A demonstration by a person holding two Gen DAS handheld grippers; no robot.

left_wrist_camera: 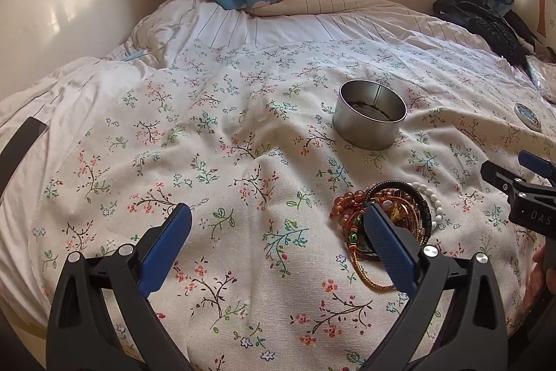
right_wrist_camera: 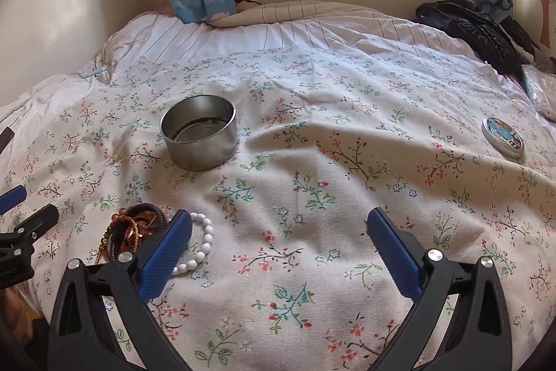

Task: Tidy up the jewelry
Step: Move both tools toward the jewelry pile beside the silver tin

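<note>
Listing what we see: jewelry pile (left_wrist_camera: 385,214) on the bed (left_wrist_camera: 243,127), tangled, no clear long axis, tucked against our left gripper (left_wrist_camera: 278,228)'s right finger; both it and our right gripper (right_wrist_camera: 279,232) gape empty. Tin (left_wrist_camera: 369,119) lies beyond the pile, open cloth all round; lid (right_wrist_camera: 503,136) far right.

A bed (right_wrist_camera: 312,33) carries everything, spread with a floral cloth (right_wrist_camera: 312,162) over a striped white quilt (right_wrist_camera: 215,33). On the cloth, left of centre, stands an open round metal tin (right_wrist_camera: 199,141). Nearer, by the left edge, lies a heap of bracelets (left_wrist_camera: 385,214), a white bead bracelet (right_wrist_camera: 205,239) on its right side. The tin's lid (right_wrist_camera: 502,137) lies flat, well apart at right. A black jacket (right_wrist_camera: 476,30) lies at the far right.
</note>
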